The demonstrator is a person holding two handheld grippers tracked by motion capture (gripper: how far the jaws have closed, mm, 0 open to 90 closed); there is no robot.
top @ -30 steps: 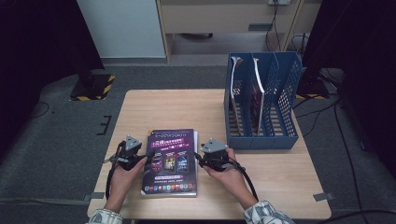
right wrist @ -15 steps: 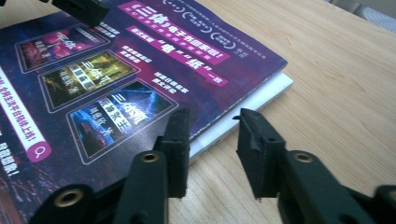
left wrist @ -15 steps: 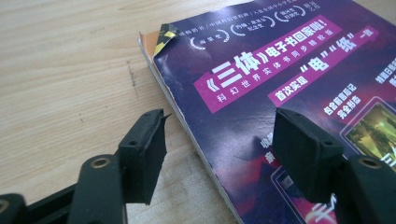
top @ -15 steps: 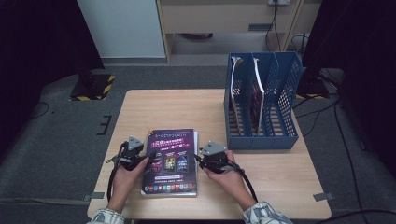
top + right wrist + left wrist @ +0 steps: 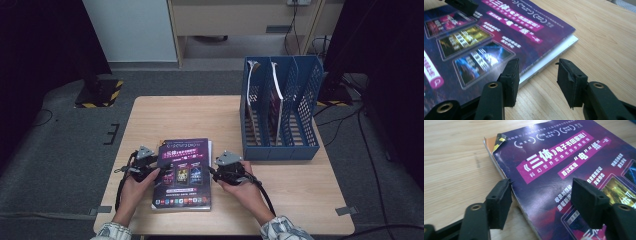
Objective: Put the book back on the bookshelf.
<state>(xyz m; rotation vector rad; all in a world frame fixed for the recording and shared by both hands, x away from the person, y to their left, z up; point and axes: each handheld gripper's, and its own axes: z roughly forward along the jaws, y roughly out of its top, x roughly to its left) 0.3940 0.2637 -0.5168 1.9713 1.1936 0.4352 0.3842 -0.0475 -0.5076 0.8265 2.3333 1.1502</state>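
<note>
Both forearms come in from the near edge, each hand wrapped around its tool low over the surface. The left gripper [image 5: 150, 167] points inward to the right, its jaws parted after closing a little. The right gripper [image 5: 218, 172] faces it, its jaws apart and just opening wider.

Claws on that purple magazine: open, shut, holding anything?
Left claw: open, astride the left edge of the purple magazine, not gripping; has just been closing.
Right claw: open, astride its right edge; has just been opening.
</note>
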